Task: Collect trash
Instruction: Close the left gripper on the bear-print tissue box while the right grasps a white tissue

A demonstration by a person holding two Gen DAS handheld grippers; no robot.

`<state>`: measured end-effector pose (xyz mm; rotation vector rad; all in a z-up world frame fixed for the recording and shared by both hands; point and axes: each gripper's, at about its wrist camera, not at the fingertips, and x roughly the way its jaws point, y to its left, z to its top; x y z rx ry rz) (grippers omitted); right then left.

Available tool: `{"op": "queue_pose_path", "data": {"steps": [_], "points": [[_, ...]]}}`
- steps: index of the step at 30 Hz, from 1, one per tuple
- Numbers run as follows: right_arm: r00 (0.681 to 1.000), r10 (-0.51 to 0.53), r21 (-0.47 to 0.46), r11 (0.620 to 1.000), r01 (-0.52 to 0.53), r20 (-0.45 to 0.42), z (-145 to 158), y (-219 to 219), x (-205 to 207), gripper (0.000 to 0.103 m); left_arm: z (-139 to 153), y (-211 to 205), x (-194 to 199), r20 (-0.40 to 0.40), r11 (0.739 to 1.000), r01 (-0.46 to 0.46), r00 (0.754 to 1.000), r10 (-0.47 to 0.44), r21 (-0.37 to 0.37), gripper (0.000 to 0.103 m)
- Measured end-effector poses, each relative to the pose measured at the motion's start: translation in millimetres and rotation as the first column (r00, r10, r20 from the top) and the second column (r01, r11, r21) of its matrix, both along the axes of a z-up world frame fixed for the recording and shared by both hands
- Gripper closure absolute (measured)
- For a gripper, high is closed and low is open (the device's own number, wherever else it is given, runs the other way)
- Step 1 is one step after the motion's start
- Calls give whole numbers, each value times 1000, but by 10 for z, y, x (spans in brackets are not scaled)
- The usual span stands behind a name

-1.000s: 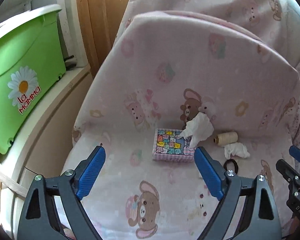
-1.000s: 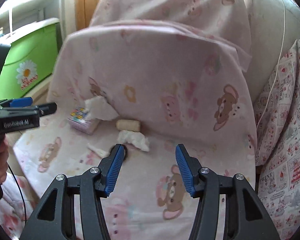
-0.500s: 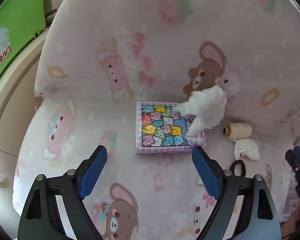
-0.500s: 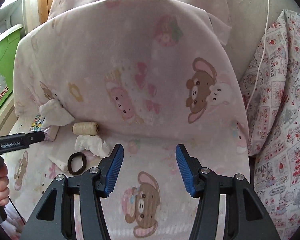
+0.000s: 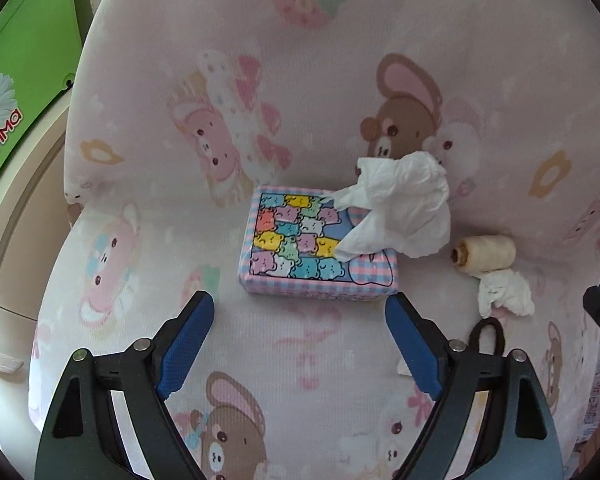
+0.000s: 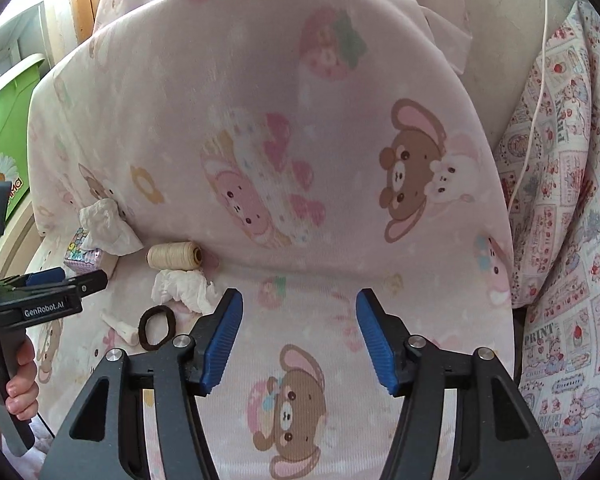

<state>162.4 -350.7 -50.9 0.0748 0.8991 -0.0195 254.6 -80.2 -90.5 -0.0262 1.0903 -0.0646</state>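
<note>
Both grippers have dropped toward the chair seat over the last second, and the view has tightened from the whole chair to the seat items alone.

Left gripper: fingers spread wide, nothing between them, now poised just short of the tissue pack.

Right gripper: fingers apart and opening, nothing between them; only bare seat lies ahead.

Trash: a crumpled tissue lies on the seat, touching the thread spool, with a hair tie and a small white scrap just beside it. All sit to the left of the right gripper.

Assessment: approach under way, nothing collected yet. The right gripper seems to need a leftward shift to reach the tissue.
</note>
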Motion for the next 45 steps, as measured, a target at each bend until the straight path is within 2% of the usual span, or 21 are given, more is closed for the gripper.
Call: {"op": "queue_pose_path", "data": {"steps": [4, 9, 15, 20, 24, 26, 27, 28, 29, 32, 34, 37, 38, 39, 40, 41, 45], "points": [[1000, -15, 39, 999, 15, -14, 0, -25, 79, 41, 27, 27, -71, 12, 1000, 25, 1000, -25, -4, 24], [999, -30, 11, 999, 30, -15, -25, -43, 157, 41, 45, -74, -161, 25, 998, 66, 998, -66, 18, 38], [998, -63, 6, 998, 63, -9, -75, -114, 167, 41, 148, -56, -271, 36, 997, 70, 997, -69, -20, 51], [997, -81, -2, 997, 81, -14, -109, -219, 166, 41, 193, 10, -347, 59, 996, 84, 995, -82, -26, 52], [997, -76, 0, 997, 76, -17, -137, -221, 205, 41, 141, 6, -404, 73, 993, 117, 990, -117, 10, 52], [998, -63, 4, 998, 63, -20, -158, -185, 217, 41, 151, -40, -404, 89, 992, 121, 989, -122, 18, 45], [998, -57, 2, 998, 57, -19, -162, -125, 193, 41, 163, -69, -400, 104, 992, 125, 987, -126, 14, 33], [999, -51, -1, 999, 51, -18, -164, -101, 192, 41, 184, -101, -395, 121, 992, 124, 985, -125, 21, 12], [999, -44, -4, 999, 44, -16, -152, -62, 188, 41, 215, -141, -388, 144, 992, 115, 982, -120, 43, 4], [1000, -27, -21, 999, 26, -8, -128, 30, 185, 41, 268, -221, -410, 209, 985, 114, 968, -139, 126, 1], [1000, -23, -22, 1000, 23, -8, -129, 44, 188, 41, 242, -276, -381, 207, 976, 126, 965, -162, 175, 1], [1000, -26, -18, 1000, 26, -12, -136, 29, 187, 41, 130, -308, -318, 176, 969, 144, 968, -180, 203, 1], [999, -29, -15, 999, 28, -14, -137, 11, 186, 41, 97, -310, -289, 166, 972, 138, 971, -171, 192, 2], [999, -32, -7, 999, 31, -16, -135, -14, 193, 41, 81, -286, -283, 163, 978, 128, 974, -155, 167, 8], [999, -33, 2, 999, 33, -18, -133, -36, 191, 41, 81, -263, -292, 165, 983, 121, 976, -143, 138, 26], [999, -34, 13, 999, 34, -20, -131, -62, 190, 41, 93, -252, -302, 162, 985, 119, 977, -139, 124, 33], [999, -42, 16, 999, 42, -24, -168, -222, 229, 41, 224, -263, -403, 169, 982, 168, 969, -181, 88, 33]]}}
